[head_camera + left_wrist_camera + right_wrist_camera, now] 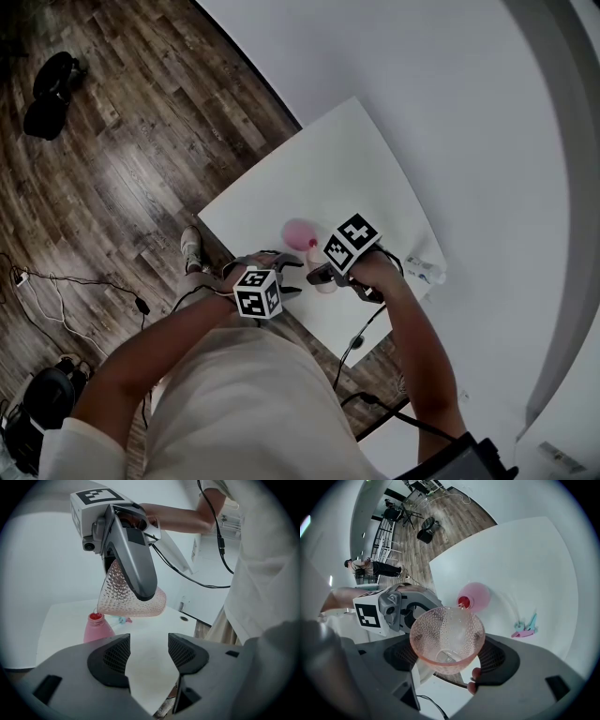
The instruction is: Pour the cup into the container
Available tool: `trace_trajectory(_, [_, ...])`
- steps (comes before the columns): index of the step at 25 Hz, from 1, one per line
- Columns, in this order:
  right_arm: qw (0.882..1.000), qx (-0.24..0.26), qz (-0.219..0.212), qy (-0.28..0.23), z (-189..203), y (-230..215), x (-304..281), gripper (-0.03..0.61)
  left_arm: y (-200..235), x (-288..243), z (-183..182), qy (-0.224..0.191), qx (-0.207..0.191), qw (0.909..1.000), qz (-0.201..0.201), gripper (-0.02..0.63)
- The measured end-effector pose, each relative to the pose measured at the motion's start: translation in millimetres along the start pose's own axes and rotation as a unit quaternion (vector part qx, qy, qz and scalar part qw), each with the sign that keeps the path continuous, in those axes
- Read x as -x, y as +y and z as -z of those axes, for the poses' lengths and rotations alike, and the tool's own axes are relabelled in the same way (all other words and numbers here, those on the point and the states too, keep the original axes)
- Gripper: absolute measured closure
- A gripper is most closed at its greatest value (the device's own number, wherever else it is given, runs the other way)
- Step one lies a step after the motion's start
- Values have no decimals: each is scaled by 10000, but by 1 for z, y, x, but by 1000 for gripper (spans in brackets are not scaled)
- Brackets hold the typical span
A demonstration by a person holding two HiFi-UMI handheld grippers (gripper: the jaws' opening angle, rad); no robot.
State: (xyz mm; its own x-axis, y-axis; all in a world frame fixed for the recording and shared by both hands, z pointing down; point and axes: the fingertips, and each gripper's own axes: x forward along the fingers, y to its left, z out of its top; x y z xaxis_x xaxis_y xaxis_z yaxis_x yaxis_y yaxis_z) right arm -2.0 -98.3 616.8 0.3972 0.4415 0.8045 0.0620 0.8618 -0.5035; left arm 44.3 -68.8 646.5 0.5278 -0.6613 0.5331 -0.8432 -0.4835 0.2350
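White walls and a wood floor (pixel 112 169) frame the white table (pixel 356 159) I'm working over. My right gripper (pixel 449 658) is clamped on the pink dimpled cup (pixel 446 637) — one jaw on each side of its bowl. The cup is tipped steeply, and its rim hangs just above the red mouth of the pink container (pixel 477 595). The container stands upright on the table, close to the near edge. My left gripper (pixel 149 653) hovers beside it with its jaws spread — only bare tabletop shows between them. A pink and teal pair of clips (pixel 526 627) lies on the table beyond the container.
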Motion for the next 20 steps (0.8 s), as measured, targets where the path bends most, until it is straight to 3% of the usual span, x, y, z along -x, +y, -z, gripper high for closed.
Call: trace_trajectory(20, [9999, 32, -31, 137, -1, 1, -2, 210, 4, -2, 0, -37, 2, 10000, -48, 367])
